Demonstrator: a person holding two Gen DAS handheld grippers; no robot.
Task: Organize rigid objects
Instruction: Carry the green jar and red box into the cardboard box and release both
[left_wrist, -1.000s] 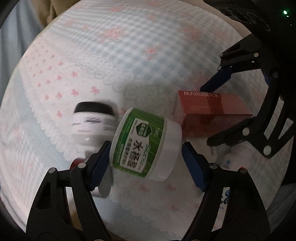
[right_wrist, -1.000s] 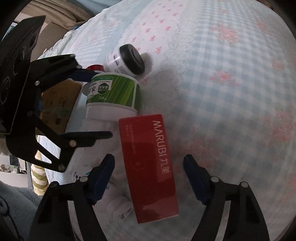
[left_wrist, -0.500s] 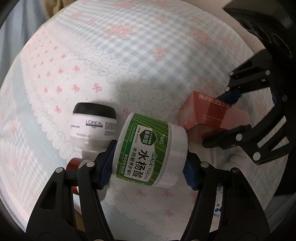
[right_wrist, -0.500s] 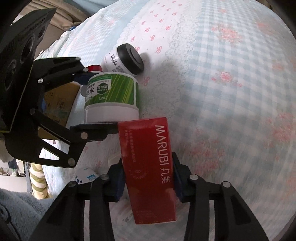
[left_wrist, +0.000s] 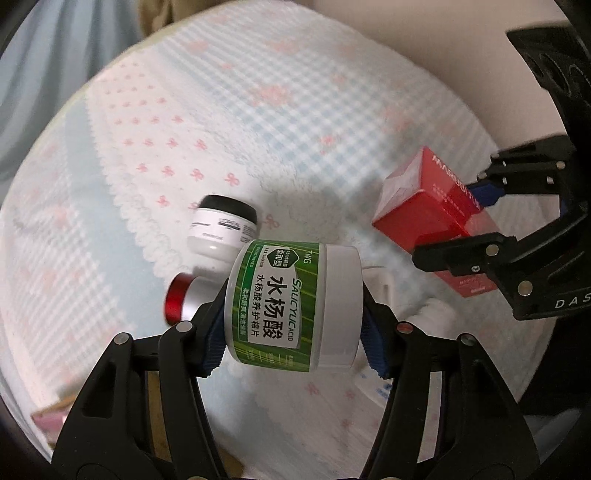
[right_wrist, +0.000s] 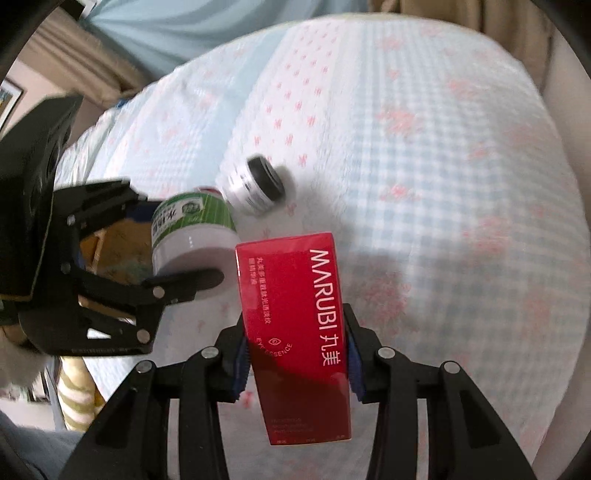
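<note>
The left gripper (left_wrist: 295, 325) had just been closing and was clamped on the green jar (left_wrist: 291, 306), held above the bedspread (left_wrist: 295, 110). The right gripper (right_wrist: 295, 358) was clamped on the red box (right_wrist: 295, 325), also held aloft. At the jar's ten o'clock lay a black-lidded jar (left_wrist: 223, 230); at nine, a red-capped bottle (left_wrist: 183, 301).

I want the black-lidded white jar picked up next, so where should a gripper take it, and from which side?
The black-lidded white jar lies tipped on the bedspread, lid pointing away. Probably best to come from above and close the pads across its round white body, just below the lid. The red-capped bottle sits close on its near side, so a low approach there looks crowded.
</note>
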